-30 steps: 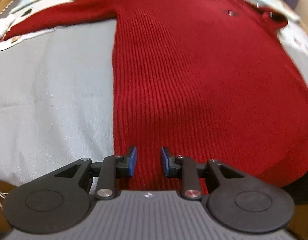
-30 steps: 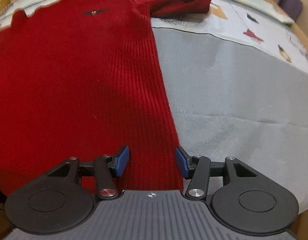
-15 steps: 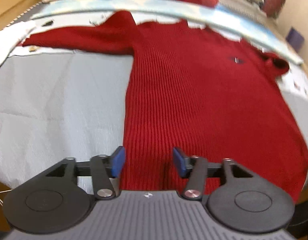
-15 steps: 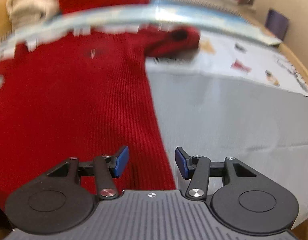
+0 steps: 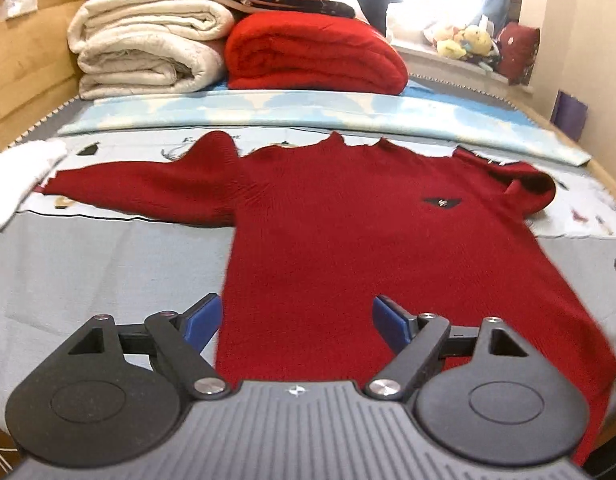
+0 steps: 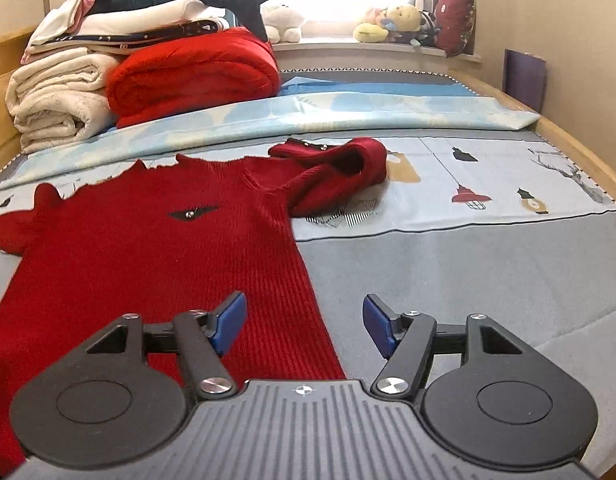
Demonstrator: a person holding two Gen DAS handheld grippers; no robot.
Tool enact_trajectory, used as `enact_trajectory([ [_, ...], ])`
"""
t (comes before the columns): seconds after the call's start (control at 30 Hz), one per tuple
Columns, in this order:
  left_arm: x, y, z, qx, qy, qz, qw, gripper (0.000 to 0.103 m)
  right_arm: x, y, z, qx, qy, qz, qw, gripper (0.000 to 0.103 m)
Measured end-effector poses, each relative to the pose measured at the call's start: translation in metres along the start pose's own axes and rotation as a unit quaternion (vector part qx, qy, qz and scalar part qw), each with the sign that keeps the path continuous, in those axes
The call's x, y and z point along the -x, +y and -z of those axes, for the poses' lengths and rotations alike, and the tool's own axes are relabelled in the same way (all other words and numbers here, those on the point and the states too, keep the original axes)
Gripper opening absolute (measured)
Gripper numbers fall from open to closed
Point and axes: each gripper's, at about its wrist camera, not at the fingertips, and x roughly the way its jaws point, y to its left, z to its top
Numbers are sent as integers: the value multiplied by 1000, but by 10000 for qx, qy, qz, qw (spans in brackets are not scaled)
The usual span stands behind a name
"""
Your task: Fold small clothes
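A dark red knit sweater point(image 5: 348, 240) lies flat, front up, on the bed, hem toward me. Its left sleeve point(image 5: 139, 192) stretches out to the left. Its right sleeve point(image 6: 336, 172) is bunched up by the shoulder. My left gripper point(image 5: 295, 322) is open and empty, raised above the hem near the sweater's left edge. My right gripper point(image 6: 303, 322) is open and empty, raised above the sweater's point(image 6: 167, 248) right edge near the hem.
Folded white blankets point(image 5: 147, 48) and a folded red blanket point(image 5: 312, 56) are stacked at the head of the bed. A white cloth point(image 5: 15, 184) lies at the far left. Grey bedsheet point(image 6: 468, 280) spreads right of the sweater. Plush toys point(image 6: 392, 20) sit on the windowsill.
Both grippers have lifted and tilted up from the hem, so the far end of the bed shows. The left jaws have opened wider; the right stays open. The sweater lies still.
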Motion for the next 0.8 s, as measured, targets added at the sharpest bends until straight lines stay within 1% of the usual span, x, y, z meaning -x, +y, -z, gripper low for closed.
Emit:
enact_trajectory([
  [0.07,-2,-2,-6,15,24,-55,10000,86,4,6,-5,-4,-128,-21,9999,66],
  [0.13,1,-5,-11,-44,-38,-84,9999,86,8,13,-9,87,-275,37,9996,66],
  [0.2,6,-6,-15,-67,-143,-145,9998,86,14,21,-15,161,-483,57,9987,66],
  [0.3,19,-5,-27,8,-386,-212,9990,86,24,30,-25,151,-751,-30,9971,62],
  [0.37,27,-2,-38,143,-533,-164,9983,86,30,35,-31,62,-870,-139,9961,57],
  [0.43,33,0,-51,182,-657,-114,9976,86,35,38,-36,4,-943,-243,9952,53],
  [0.5,38,-1,-67,191,-810,6,9965,86,41,43,-40,-5,-1031,-301,9942,53],
  [0.57,38,-5,-84,59,-931,103,9956,86,46,48,-44,20,-1110,-352,9932,53],
  [0.63,33,-9,-107,-125,-956,320,9948,88,48,51,-46,56,-1140,-342,9929,53],
  [0.67,27,-13,-119,-264,-886,349,9951,95,49,53,-47,94,-1123,-317,9931,53],
  [0.73,16,-20,-139,-575,-824,407,9941,100,49,56,-49,147,-1046,-271,9940,54],
  [0.8,6,-27,-152,-894,-909,537,9904,101,49,59,-51,132,-978,-286,9947,60],
])
